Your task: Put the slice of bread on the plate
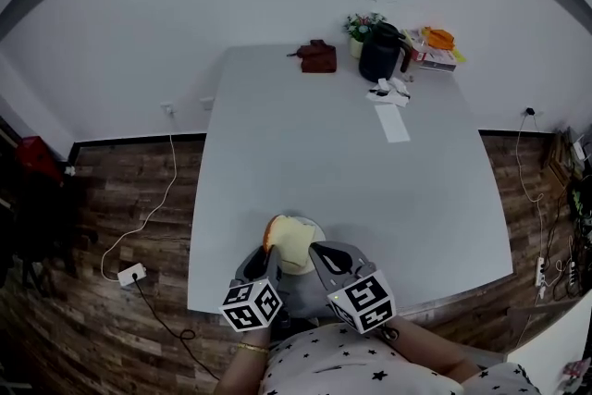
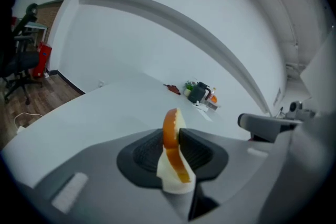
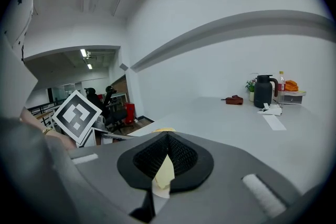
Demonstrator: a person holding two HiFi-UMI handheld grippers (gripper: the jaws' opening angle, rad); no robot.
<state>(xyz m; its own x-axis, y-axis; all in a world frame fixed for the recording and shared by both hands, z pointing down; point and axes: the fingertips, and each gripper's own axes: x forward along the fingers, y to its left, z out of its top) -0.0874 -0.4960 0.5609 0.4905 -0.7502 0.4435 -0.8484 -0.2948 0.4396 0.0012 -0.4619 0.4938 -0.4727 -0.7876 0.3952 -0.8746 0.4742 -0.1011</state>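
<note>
A slice of bread [image 1: 289, 241] with an orange-brown crust is held up over the near edge of the white table [image 1: 324, 162], between my two grippers. My left gripper [image 1: 268, 253] is shut on it. In the left gripper view the slice [image 2: 172, 152] stands on edge between the dark pads [image 2: 202, 150]. My right gripper [image 1: 320, 251] comes in from the right. In the right gripper view its jaws are shut on a pale wedge of the bread [image 3: 164, 174]. I cannot make out a plate against the white table.
At the table's far end stand a black kettle [image 1: 380, 53], a small potted plant [image 1: 361, 25], a dark red cloth [image 1: 318, 56], an orange-topped box [image 1: 438, 46] and paper strips [image 1: 393, 120]. A power strip [image 1: 130, 274] and cables lie on the wood floor at the left.
</note>
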